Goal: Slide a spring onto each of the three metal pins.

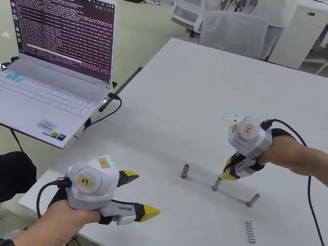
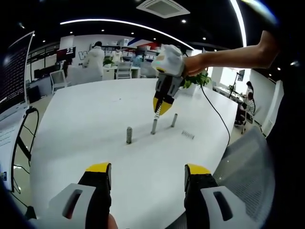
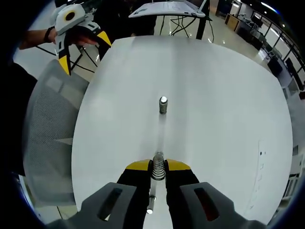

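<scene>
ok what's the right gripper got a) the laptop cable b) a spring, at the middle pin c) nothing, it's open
B: the right gripper is shut on a spring, held right at the middle pin of the three.

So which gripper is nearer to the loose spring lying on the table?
Right. The right gripper holds a spring at the middle pin, close beside the loose spring. The left gripper hangs open farther away, beyond the leftmost pin.
</scene>
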Available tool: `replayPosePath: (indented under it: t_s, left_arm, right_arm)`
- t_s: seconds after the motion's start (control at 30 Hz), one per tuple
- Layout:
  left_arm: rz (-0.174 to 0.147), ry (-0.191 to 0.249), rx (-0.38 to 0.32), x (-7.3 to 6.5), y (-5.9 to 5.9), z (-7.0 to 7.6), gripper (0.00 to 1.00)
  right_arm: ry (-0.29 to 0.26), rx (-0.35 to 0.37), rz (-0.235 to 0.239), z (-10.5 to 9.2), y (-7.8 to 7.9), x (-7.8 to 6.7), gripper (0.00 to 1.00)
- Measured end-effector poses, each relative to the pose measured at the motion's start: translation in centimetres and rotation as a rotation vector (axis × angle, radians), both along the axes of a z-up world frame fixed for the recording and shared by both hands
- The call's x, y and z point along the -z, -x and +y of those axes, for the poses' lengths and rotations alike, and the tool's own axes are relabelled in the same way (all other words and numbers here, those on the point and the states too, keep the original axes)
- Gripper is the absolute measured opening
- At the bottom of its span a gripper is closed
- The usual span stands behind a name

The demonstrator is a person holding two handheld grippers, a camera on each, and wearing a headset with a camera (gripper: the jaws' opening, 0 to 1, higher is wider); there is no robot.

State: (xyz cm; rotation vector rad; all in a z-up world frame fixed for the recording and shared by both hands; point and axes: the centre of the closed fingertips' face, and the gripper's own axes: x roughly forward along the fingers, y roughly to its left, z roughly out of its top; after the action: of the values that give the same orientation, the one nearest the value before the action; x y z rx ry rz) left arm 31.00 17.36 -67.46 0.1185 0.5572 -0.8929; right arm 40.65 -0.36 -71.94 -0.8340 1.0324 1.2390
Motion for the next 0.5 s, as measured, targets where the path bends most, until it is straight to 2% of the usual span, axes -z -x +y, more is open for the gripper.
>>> replayPosePath:
  t_s: [0.5]
  left_arm:
    - [0.01,-0.001,-0.01,0.17,-0.05,0.29,0.57]
  right_arm:
    - [0.026,-0.029,0.014,-0.04,-0.09,0.92,0.09]
